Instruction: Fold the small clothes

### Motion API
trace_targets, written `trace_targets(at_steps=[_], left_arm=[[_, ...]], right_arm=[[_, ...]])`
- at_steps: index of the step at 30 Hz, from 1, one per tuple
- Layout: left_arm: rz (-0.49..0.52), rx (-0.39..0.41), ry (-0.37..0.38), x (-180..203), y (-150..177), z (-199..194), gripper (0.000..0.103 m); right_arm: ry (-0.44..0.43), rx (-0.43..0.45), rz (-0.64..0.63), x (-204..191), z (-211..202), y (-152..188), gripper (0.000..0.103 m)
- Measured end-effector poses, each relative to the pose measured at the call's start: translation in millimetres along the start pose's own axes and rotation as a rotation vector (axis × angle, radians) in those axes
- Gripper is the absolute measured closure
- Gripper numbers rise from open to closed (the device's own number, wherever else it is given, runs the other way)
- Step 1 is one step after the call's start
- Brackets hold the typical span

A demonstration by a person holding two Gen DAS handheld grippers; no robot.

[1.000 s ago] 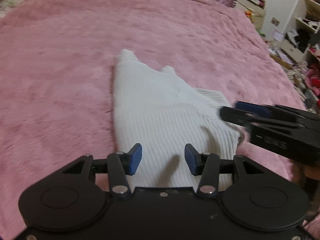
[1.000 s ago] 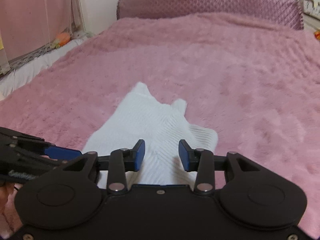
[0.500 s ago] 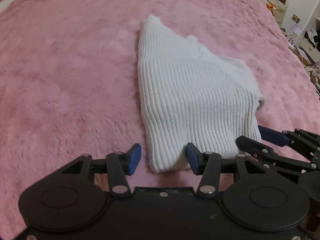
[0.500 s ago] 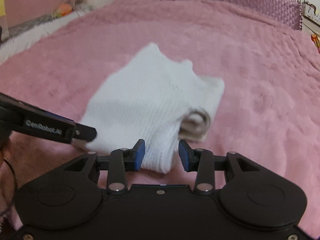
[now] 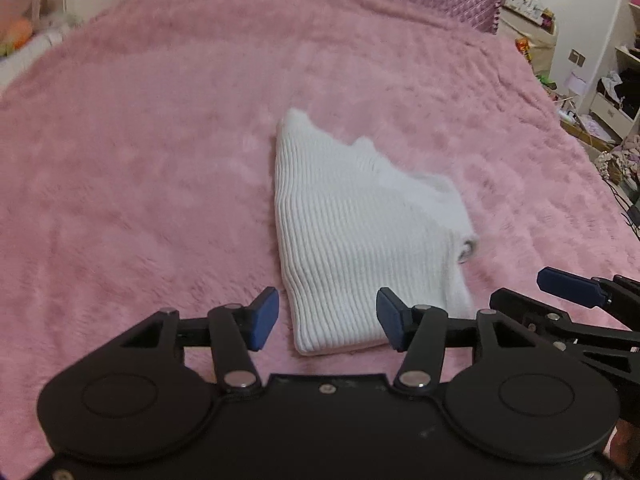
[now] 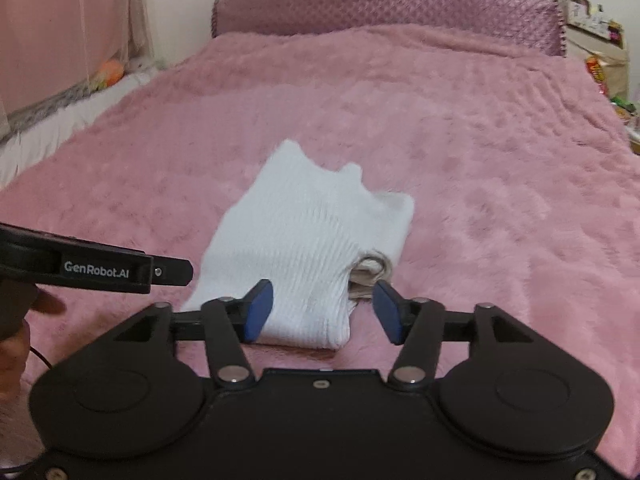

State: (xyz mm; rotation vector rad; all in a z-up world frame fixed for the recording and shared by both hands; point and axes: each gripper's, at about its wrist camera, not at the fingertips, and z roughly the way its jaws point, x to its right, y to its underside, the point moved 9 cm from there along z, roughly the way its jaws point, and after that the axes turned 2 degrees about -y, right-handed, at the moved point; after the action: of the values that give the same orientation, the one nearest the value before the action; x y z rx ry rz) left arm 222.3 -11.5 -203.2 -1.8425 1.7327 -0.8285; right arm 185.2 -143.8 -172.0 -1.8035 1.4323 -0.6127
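Observation:
A white ribbed knit garment [image 5: 352,232] lies folded on the pink fluffy bedspread [image 5: 140,160]; it also shows in the right wrist view [image 6: 308,240]. My left gripper [image 5: 326,322] is open and empty, just short of the garment's near edge. My right gripper [image 6: 322,310] is open and empty, its jaws either side of the garment's near right corner, not gripping it. The right gripper also appears at the right edge of the left wrist view [image 5: 568,304], and the left gripper at the left of the right wrist view [image 6: 100,270].
The pink bedspread [image 6: 480,160] covers the whole bed up to a purple quilted headboard [image 6: 380,8]. Cluttered shelves and a cabinet [image 5: 600,80] stand beyond the bed's right side. A curtain and white bedding edge [image 6: 60,100] lie on the left.
Both grippers have pulled back and up from the garment, staying open. The garment lies folded on the bed, unmoved over the last half second.

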Motion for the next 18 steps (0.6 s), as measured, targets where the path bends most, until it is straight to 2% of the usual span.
trace_targets(at_steps=[3,6,13,18], left_arm=[[0.003,0.016,-0.022,3.7,2.8,-24.3,0.04],[-0.011,0.022,-0.045,3.1,4.9,-42.8,0.038],[-0.053,0.001,-0.057,3.8,21.7,-71.9,0.036],[-0.032,-0.024,-0.07,10.3,34.7,-82.5,0.035]], right_arm=[[0.025,0.004,0.037,-0.7,-17.2,1.1,0.032],[0.041,-0.002,0.051,-5.4,-30.9,9.5,0.026],[0.031,-0.043,0.06,-22.3,-49.4,23.0,0.024],[0.04,-0.057,0.046,-28.5,-57.2,27.3,0.022]])
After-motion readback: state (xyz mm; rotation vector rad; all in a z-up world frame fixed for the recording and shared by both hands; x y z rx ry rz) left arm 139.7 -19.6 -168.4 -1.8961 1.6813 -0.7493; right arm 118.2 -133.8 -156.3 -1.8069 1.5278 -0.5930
